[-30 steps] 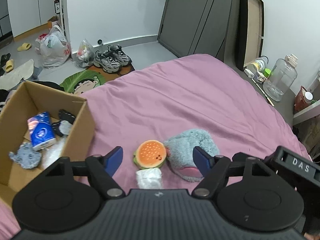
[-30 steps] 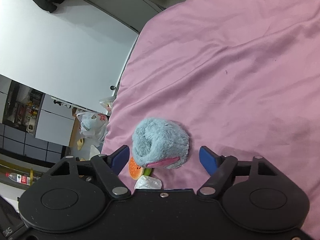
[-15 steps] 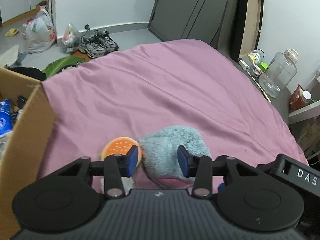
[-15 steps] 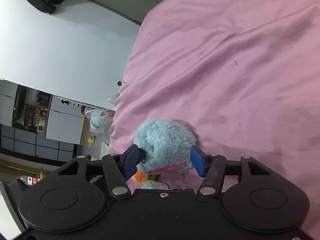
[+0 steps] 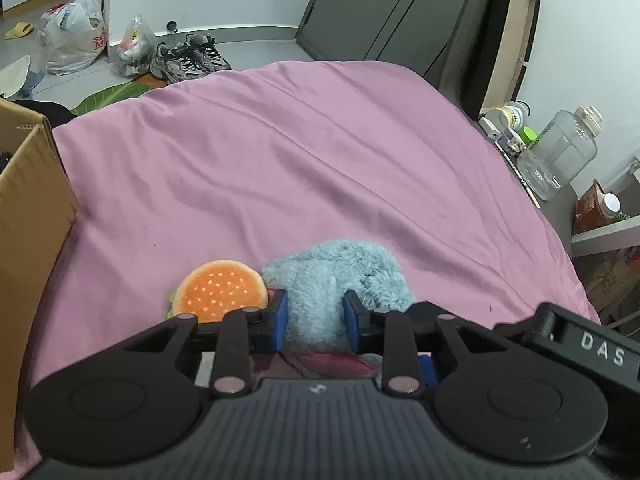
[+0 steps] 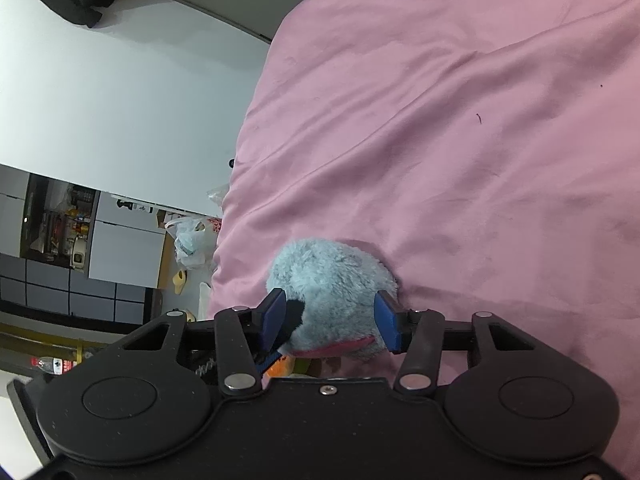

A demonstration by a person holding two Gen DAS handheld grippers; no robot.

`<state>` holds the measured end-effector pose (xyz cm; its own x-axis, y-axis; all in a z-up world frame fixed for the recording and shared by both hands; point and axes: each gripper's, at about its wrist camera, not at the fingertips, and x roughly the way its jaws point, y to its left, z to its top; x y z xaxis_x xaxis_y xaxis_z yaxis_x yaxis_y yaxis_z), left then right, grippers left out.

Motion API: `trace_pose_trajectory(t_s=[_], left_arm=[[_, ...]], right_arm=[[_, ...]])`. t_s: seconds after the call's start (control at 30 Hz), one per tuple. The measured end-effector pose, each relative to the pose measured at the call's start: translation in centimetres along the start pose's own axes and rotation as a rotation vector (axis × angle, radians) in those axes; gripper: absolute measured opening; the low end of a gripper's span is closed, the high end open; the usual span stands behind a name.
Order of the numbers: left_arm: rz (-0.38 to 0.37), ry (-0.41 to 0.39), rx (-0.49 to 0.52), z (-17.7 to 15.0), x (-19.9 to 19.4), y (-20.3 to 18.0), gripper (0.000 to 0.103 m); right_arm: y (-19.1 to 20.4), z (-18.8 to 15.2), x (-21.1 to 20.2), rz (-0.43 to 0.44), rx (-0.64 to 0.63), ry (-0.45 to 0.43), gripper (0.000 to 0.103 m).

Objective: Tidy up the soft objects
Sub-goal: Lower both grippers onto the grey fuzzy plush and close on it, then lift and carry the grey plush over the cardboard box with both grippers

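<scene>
A fluffy light-blue plush slipper point(image 5: 332, 276) with a pink lining lies on the pink bedspread point(image 5: 280, 160). My left gripper point(image 5: 314, 318) is shut on it, its blue pads pressing into the fur. My right gripper point(image 6: 330, 320) is shut on the same slipper point(image 6: 332, 280) from another side. A small plush hamburger point(image 5: 222, 290) lies just left of the slipper, touching it; a sliver of it shows under the right gripper point(image 6: 278, 368).
A cardboard box point(image 5: 28, 208) stands at the bed's left edge. Shoes point(image 5: 188, 58) and plastic bags point(image 5: 74, 36) lie on the floor beyond the bed. A nightstand with a large clear jug point(image 5: 556, 154) and bottles is at the right.
Both grippers moved onto the blue slipper and closed on it. The left gripper shifted right, away from the box; the white wrapper seen earlier is now hidden.
</scene>
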<state>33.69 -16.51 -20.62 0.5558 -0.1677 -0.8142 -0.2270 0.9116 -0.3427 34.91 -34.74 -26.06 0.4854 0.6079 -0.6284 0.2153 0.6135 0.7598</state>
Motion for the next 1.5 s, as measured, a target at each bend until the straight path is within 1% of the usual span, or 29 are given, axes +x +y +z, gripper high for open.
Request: trace_pose_trajectory(t_s=[0.1,0.13,0.17,0.23,0.27,0.4,0.47,0.7,0.87,1.1,1.5], left_arm=[[-0.019,0.002,-0.015,-0.2,-0.3,0.3,0.022],[-0.025,0.004,-0.029,-0.2,-0.4,0.5,0.022],[-0.028,0.006,-0.039,-0.2,-0.4,0.6,0.021],[-0.031,0.007,-0.060,-0.2,-0.8,0.6,0.020],[-0.028,0.008,-0.062,-0.2,-0.9,0.6,0.020],[-0.026,0.011,-0.066,-0.6,-1.6,0.4,0.020],[-0.017,0.005,-0.048,-0.8,-2.3,0.2,0.020],[-0.037,0.010,-0.046,-1.4,-5.3,1.0,0.020],[-0.047,-0.018,-0.041,-1.1,-7.6,1.2,0.019],[-0.057,-0.056,-0.049,-0.8,-11.1,2.5,0.019],[-0.057,-0.145,-0.070,-0.1,-17.1,5.1,0.019]], right_arm=[[0.5,0.2,0.4,-0.013,-0.027,0.000,0.050],[0.8,0.2,0.6,-0.024,-0.045,0.007,0.047],[1.1,0.1,1.1,-0.050,-0.071,0.022,0.039],[1.2,-0.3,1.4,-0.091,-0.100,0.028,0.030],[1.1,-0.5,1.3,-0.091,-0.106,0.026,0.028],[0.9,-0.9,0.6,-0.086,-0.103,0.035,0.023],[1.2,-1.4,0.2,-0.097,-0.107,0.044,0.022],[3.6,-2.9,-1.7,-0.120,-0.161,0.022,0.021],[5.7,-4.1,-3.0,-0.119,-0.186,-0.001,0.021],[8.1,-5.8,-4.1,-0.095,-0.210,-0.017,0.021],[12.9,-8.3,-5.0,-0.035,-0.277,-0.033,0.021]])
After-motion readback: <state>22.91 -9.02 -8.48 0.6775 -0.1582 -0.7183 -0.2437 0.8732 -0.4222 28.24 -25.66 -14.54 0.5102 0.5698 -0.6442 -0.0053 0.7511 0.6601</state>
